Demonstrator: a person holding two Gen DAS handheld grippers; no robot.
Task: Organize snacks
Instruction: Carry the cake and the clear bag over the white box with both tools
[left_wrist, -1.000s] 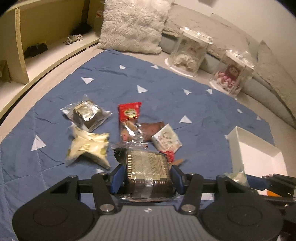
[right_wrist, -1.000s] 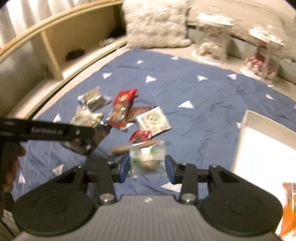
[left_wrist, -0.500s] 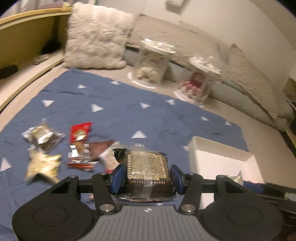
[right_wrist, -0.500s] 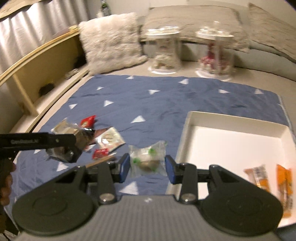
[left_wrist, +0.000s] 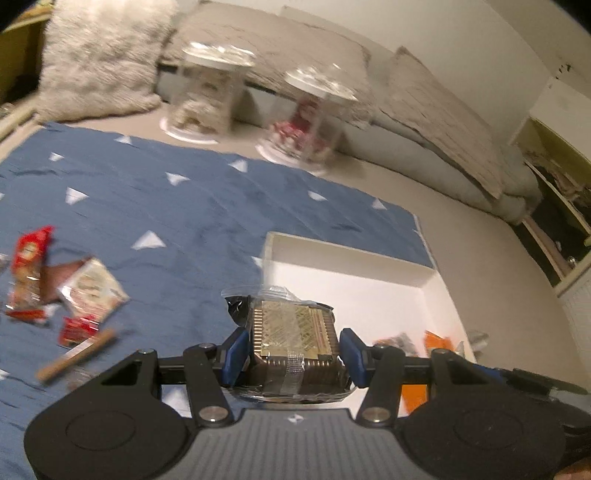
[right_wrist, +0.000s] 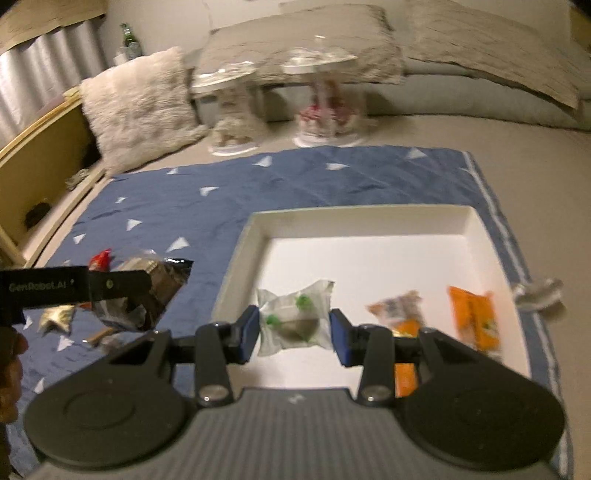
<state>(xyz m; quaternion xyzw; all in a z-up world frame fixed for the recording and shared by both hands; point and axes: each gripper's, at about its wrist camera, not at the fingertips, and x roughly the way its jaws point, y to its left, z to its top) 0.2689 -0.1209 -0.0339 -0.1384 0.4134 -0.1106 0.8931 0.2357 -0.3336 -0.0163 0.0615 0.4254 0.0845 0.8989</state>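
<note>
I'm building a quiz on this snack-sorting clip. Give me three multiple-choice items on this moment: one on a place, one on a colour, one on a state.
1. Where does the white tray sit?
A. on the blue cloth
B. on a shelf
C. on a pillow

2. What colour is the flat packet at the tray's right side?
A. green
B. orange
C. purple

3. What is the right gripper doing?
A. standing open, holding nothing
B. holding a clear-wrapped snack
C. gripping the tray's wall

Answers: 1 A, the blue cloth shows round the tray. 2 B, it is plainly orange. 3 B, the clear-wrapped snack sits between its pads.
</note>
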